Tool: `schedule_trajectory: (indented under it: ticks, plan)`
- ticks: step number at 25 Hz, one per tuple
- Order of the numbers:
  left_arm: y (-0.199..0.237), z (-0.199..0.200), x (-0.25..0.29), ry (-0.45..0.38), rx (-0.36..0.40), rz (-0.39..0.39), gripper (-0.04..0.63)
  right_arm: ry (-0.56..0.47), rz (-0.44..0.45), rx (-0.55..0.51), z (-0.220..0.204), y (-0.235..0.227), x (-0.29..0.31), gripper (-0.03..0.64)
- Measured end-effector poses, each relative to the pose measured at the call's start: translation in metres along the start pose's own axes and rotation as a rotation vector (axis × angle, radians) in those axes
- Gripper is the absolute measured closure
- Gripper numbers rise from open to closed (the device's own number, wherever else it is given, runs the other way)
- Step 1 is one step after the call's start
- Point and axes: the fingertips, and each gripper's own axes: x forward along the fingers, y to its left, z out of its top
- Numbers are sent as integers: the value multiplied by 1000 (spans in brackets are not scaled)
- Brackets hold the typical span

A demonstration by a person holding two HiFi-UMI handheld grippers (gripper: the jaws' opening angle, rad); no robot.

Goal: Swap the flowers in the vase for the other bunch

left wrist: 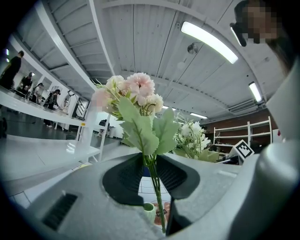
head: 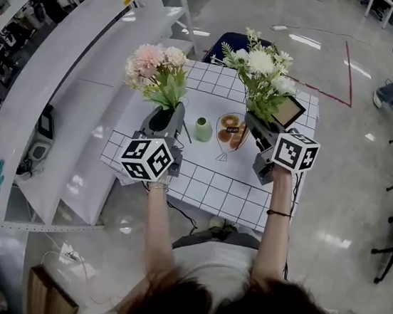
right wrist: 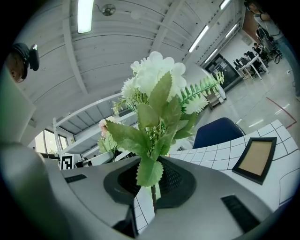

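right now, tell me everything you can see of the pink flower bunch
The pink bunch looks artificial: pale pink and cream blooms over serrated green leaves on thin green stems. The left gripper is shut on the stems just under the leaves, holding it off the checked table; the stem ends hang free.

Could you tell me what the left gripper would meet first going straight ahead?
The way looks free: the left gripper, holding the pink bunch, points level above the table, and the vase sits below its line. Farther off, possibly the blue chair.
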Motion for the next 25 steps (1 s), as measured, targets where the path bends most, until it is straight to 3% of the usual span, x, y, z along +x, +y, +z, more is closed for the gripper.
schedule_trajectory:
  ticks: [25]
  plan:
    - [42, 13, -46, -71, -18, 75, 515, 8, 2, 1, -3, 8, 16, 569]
